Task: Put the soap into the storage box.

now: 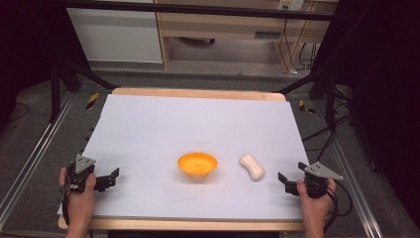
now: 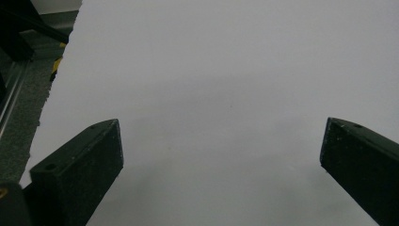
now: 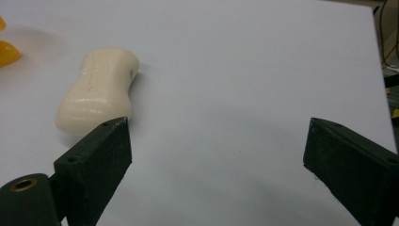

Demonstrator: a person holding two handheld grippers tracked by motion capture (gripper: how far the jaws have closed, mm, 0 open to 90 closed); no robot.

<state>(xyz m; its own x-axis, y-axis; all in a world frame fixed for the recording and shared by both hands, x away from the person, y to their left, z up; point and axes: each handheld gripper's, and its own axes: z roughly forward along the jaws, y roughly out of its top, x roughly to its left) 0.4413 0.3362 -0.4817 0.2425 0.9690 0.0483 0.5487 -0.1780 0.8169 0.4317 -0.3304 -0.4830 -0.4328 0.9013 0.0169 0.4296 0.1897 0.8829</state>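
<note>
A cream-white bar of soap point(image 1: 252, 166) lies flat on the white sheet covering the table point(image 1: 198, 124), toward the right of the near half. It is a smooth, rounded block pinched in at the waist, so its 2 ends swell wider than its middle, and in the right gripper view the soap point(image 3: 98, 88) shows a faint pressed marking along its top face that is too soft to read. Its long axis runs diagonally, one end pointing toward the orange bowl point(image 1: 197, 164) that sits just to its left, near the middle of the table; the 2 things are near each other but apart. The bowl is shallow, open side up, with a slightly wavy rim, and only a sliver of it point(image 3: 7, 51) appears at the left edge of the right gripper view. The right gripper point(image 1: 286, 181) rests at the right edge of the sheet, held in the person's right hand point(image 1: 314, 196), its jaws pointing left toward the soap. Its jaws stand wide apart and hold nothing; in its own view the right gripper point(image 3: 216, 150) has bare sheet between its tips, with the soap lying just beyond and to the side of one jaw, not touching it. The left gripper point(image 1: 112, 176) sits at the left edge of the sheet in the left hand point(image 1: 79, 196), well apart from the bowl. Seen in its own view, the left gripper point(image 2: 221, 146) is also spread wide, with nothing but plain white sheet between the jaws.
</note>
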